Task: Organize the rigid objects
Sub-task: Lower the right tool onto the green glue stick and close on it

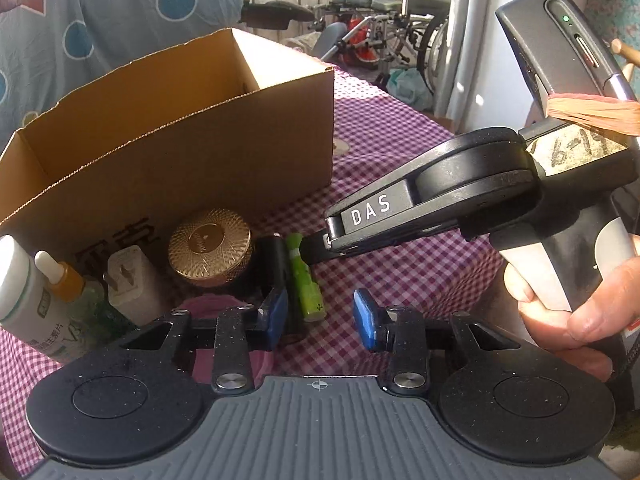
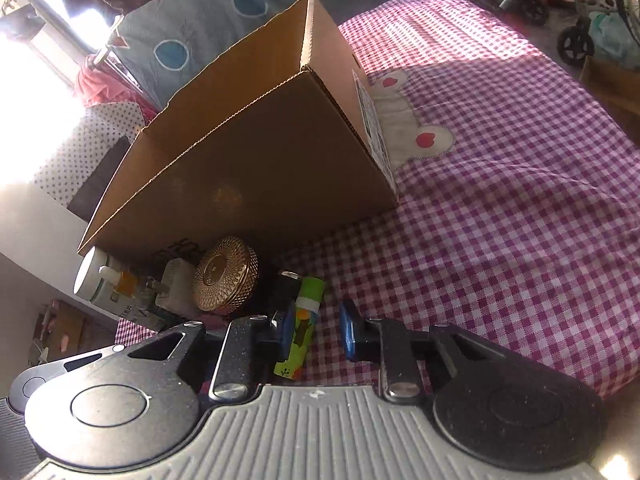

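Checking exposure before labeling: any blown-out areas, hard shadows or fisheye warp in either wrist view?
Left wrist: window clipped at top left, box front in shade, items below it still legible, strong barrel warp at the edges. Right wrist: window and wall at left blown out white, sunlit bands with hard shadows across the checkered cloth, box leaning from distortion; both sharp.

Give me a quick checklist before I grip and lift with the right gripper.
1. Green tube between the right gripper's jaws: ok.
2. Both pads pressing on the tube: not ok, a gap shows at one pad.
3. Cardboard box open on top: ok.
4. Left gripper out of the way: not ok, it crowds the same tube.
5. Free room on the box floor: cannot tell, hidden.
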The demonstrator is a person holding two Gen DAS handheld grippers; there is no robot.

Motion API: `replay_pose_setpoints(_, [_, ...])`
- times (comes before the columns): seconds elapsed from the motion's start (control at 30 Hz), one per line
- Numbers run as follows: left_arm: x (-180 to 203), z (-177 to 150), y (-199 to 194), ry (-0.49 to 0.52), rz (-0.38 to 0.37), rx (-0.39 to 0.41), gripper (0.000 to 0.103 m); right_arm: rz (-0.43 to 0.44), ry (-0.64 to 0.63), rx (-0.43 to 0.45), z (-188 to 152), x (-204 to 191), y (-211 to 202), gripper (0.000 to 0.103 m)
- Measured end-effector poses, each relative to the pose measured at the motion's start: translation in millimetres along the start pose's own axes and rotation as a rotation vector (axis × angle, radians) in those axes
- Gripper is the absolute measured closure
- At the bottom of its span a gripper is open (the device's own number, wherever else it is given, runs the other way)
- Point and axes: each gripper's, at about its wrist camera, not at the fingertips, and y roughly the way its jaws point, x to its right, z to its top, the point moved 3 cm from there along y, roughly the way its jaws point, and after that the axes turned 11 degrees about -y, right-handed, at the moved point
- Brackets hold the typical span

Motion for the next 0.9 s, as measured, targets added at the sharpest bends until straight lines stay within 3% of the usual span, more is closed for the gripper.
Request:
replay_pose_setpoints(0.33, [4,-5,5,0.019,-0.014,-0.001,0.072,-0.051,-0.12,-0.031,6,-17,17,0.082])
replay_pose_setpoints(0.6, [10,-7,13,0.035,-0.05,-0.036,0.071,-0.051,-0.078,-0.031,3,-3,0,0.082])
replay_pose_setpoints(0.9, [16,-2,32,0.038,-0.017,-0.082,0.072,0.018,0.026,-0.05,3,18,-8,0.082])
